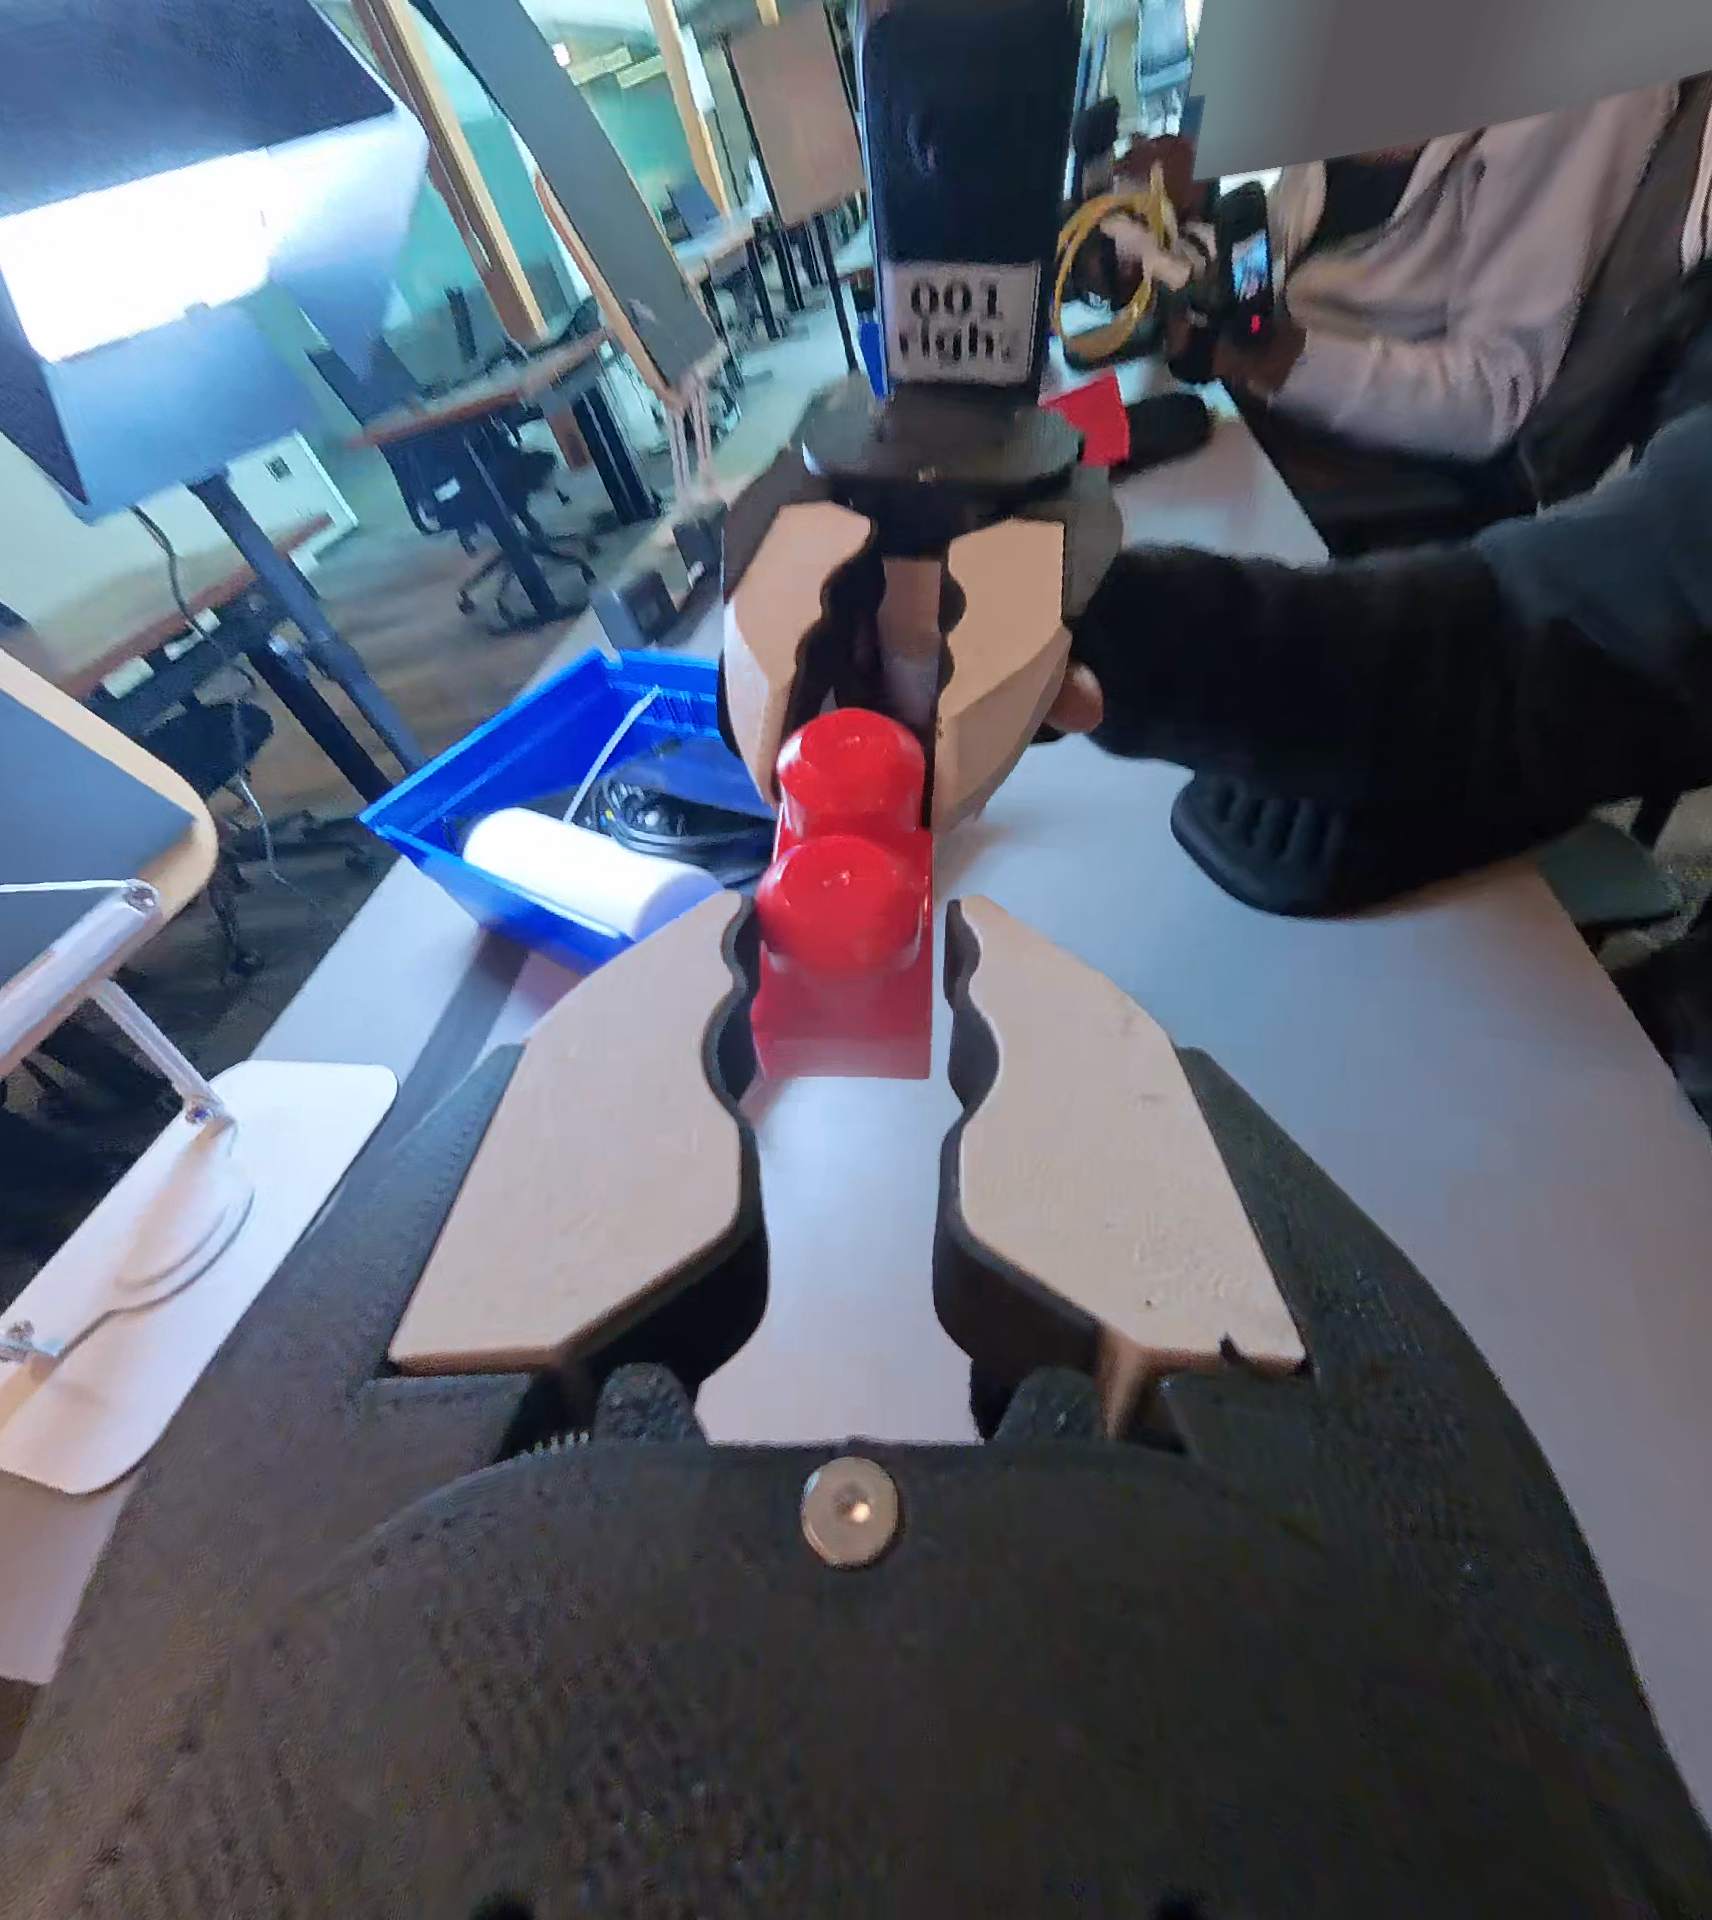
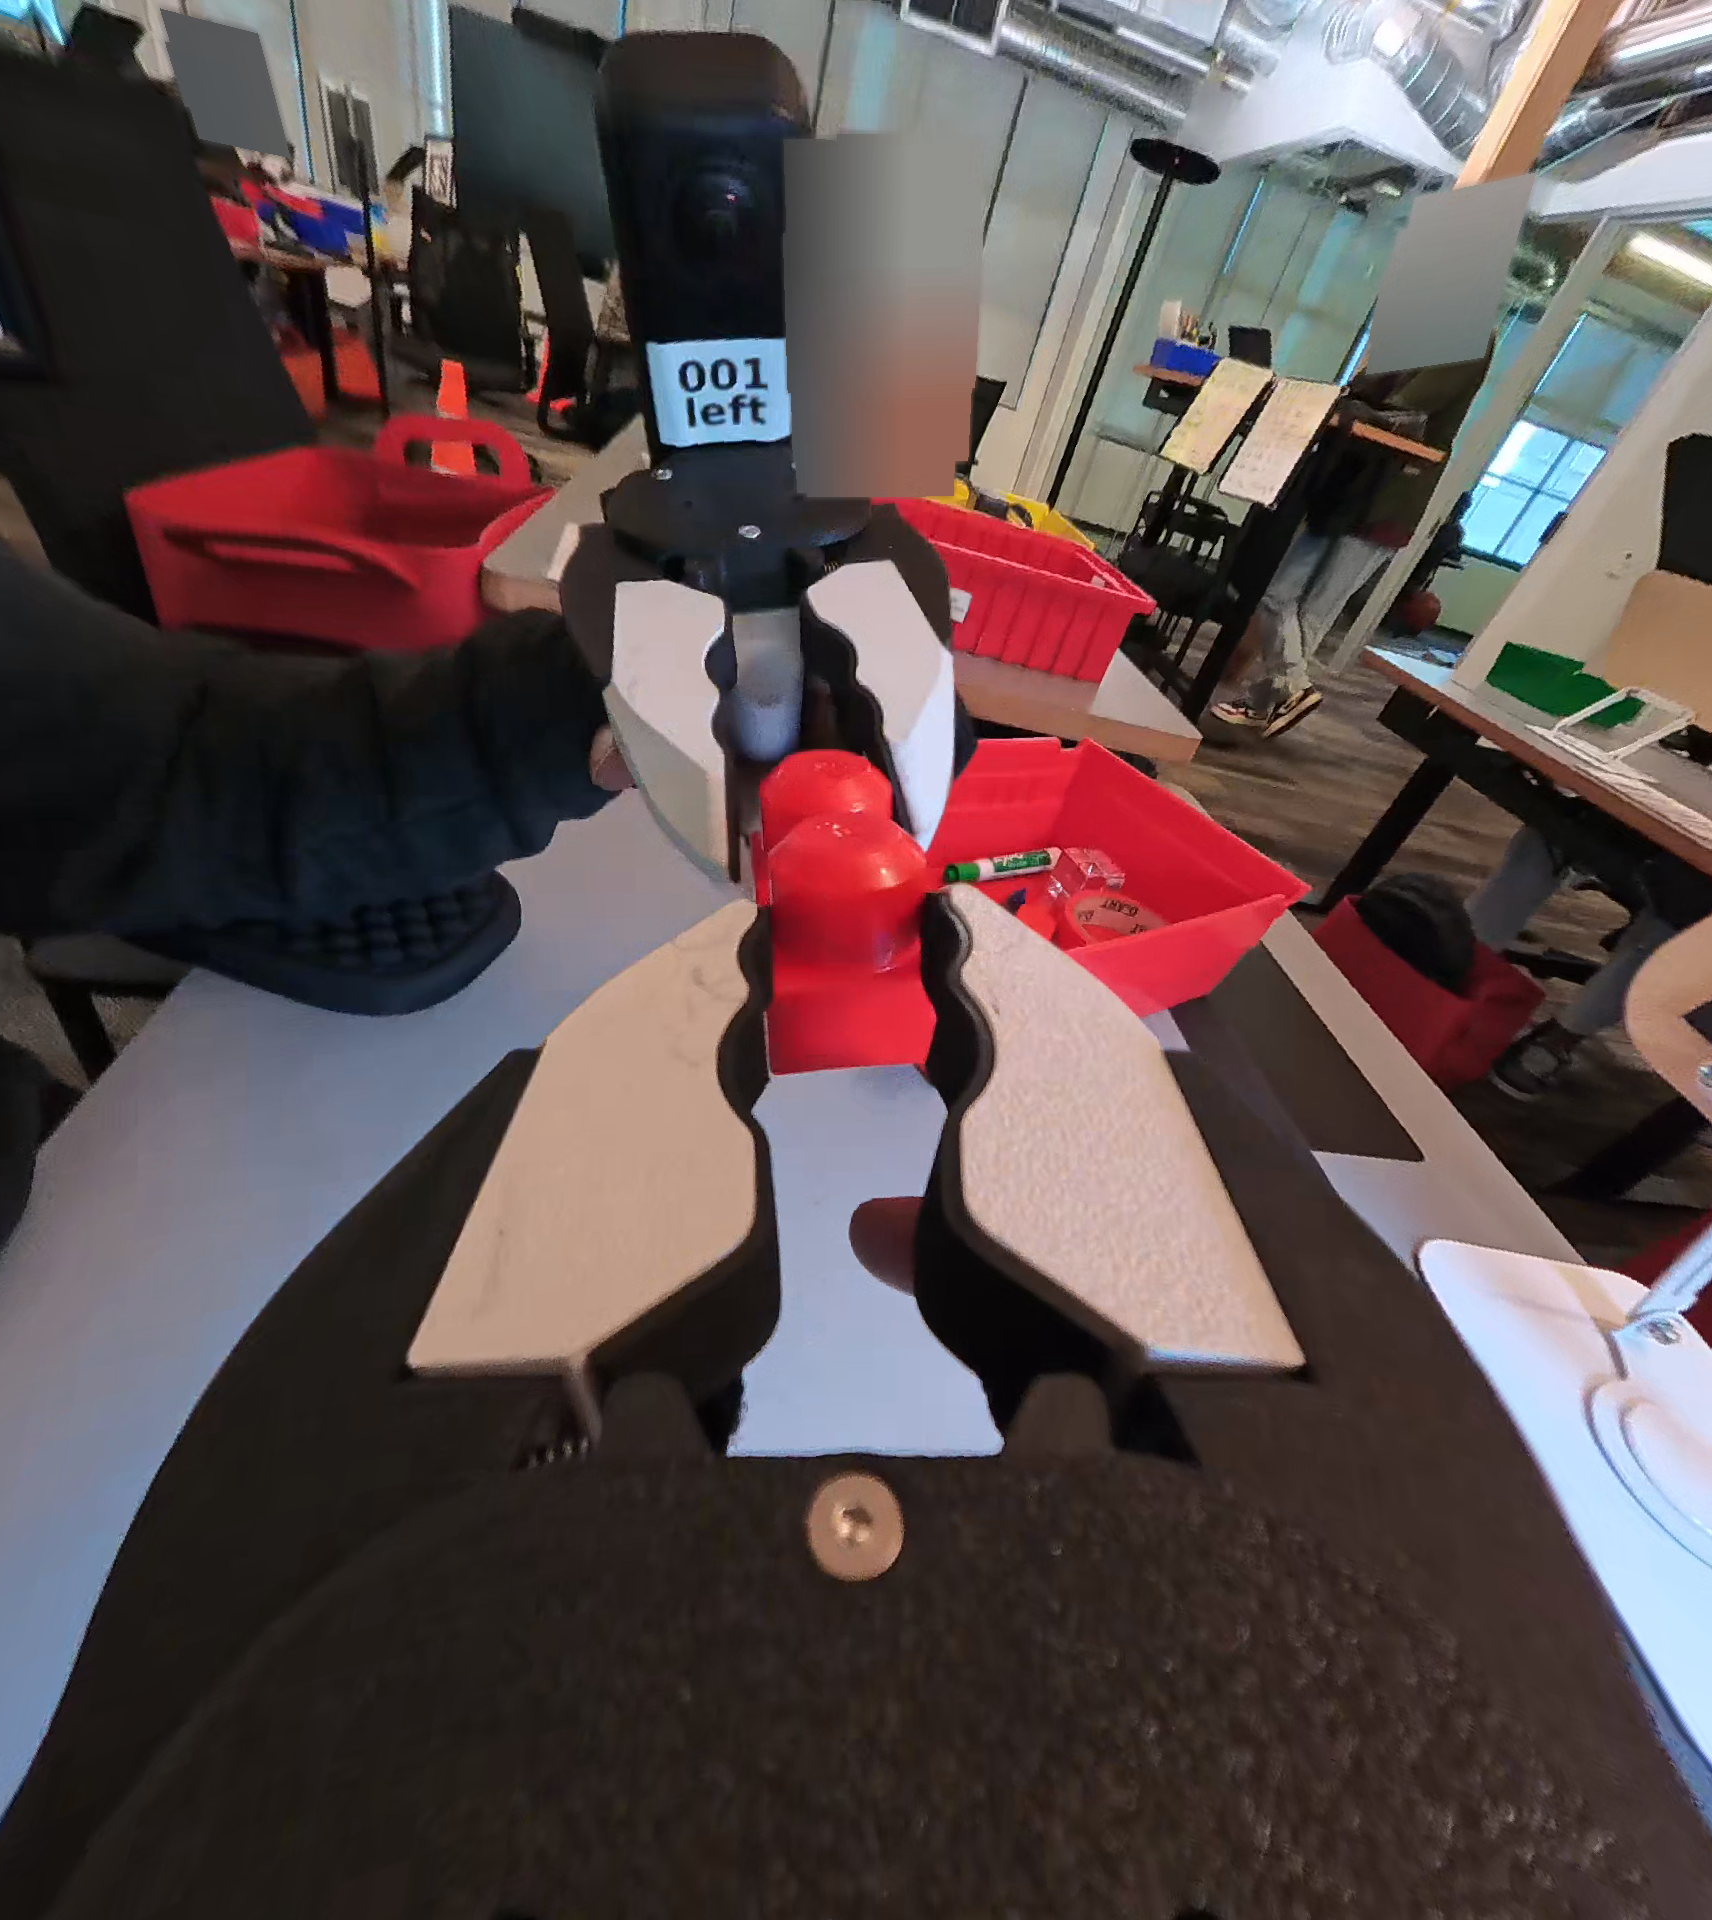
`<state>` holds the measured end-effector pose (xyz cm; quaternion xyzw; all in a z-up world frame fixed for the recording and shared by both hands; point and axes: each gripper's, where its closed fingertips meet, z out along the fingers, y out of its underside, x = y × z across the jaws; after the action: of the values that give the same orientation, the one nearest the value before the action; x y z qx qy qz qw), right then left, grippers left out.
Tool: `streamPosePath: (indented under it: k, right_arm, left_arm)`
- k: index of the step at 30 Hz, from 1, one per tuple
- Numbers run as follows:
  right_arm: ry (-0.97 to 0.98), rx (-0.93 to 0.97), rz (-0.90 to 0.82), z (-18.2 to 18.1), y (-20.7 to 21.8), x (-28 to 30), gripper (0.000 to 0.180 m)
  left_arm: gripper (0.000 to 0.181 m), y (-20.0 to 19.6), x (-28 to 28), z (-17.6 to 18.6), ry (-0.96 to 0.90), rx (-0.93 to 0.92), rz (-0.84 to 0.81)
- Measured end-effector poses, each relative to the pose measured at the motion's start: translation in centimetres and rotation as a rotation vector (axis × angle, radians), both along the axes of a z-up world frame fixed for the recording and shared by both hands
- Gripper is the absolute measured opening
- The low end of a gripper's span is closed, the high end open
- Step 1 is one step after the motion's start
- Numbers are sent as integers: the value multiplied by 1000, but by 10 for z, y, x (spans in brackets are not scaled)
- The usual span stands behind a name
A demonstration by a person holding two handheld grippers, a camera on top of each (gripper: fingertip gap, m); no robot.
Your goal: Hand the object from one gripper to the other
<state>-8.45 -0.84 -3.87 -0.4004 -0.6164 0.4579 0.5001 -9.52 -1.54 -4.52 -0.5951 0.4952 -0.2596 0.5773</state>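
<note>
Currently the red block (image 1: 836, 935), two studs up, sits between both grippers above the grey table (image 1: 1247, 1091). Left gripper (image 1: 836, 971): left finger touches the block, right finger shows a slight gap, so grip looks loose or not yet made. Right gripper (image 2: 847, 987): jaws narrow, clamped on the block's near end. Risk: if right releases before left closes fully, block drops to table. Skewed pull btwn grippers could also twist it out.
</note>
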Motion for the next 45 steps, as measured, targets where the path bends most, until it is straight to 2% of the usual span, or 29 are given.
streamPosePath:
  k: [6, 14, 20, 30, 34, 37, 39, 41, 45]
  right_arm:
    - [-43, -19, 29, -10, -5, -4, 27]
    - [-164, 53, 16, -30, -5, -5, 33]
    - [-250, 113, 3, -47, -5, -7, 29]
    - [-126, -22, 57, -29, -2, -3, 29]
    - [-152, 6, 24, -32, 2, -3, 29]
    - [-139, 105, -148, -28, 23, -6, 30]
    - [-112, 247, -305, -20, 39, -8, 36]
    - [-160, 343, -364, -24, 40, -12, 45]
    - [-244, 592, -482, -38, 51, -19, 57]
  left_arm:
    - [29, -5, 2, 9, -34, 11, -16]
    - [29, -5, 4, -12, 64, -70, -38]
    - [29, -3, 7, -23, 106, -109, -35]
    - [32, 0, 2, -11, 34, -68, -13]
    - [28, 5, 0, -13, 25, -108, 7]
    - [28, 21, -7, -13, 6, -149, 121]
    - [28, 36, -16, -13, -51, -218, 218]
    - [27, 49, -24, -13, -133, -297, 284]
    - [27, 52, -27, -22, -165, -414, 287]
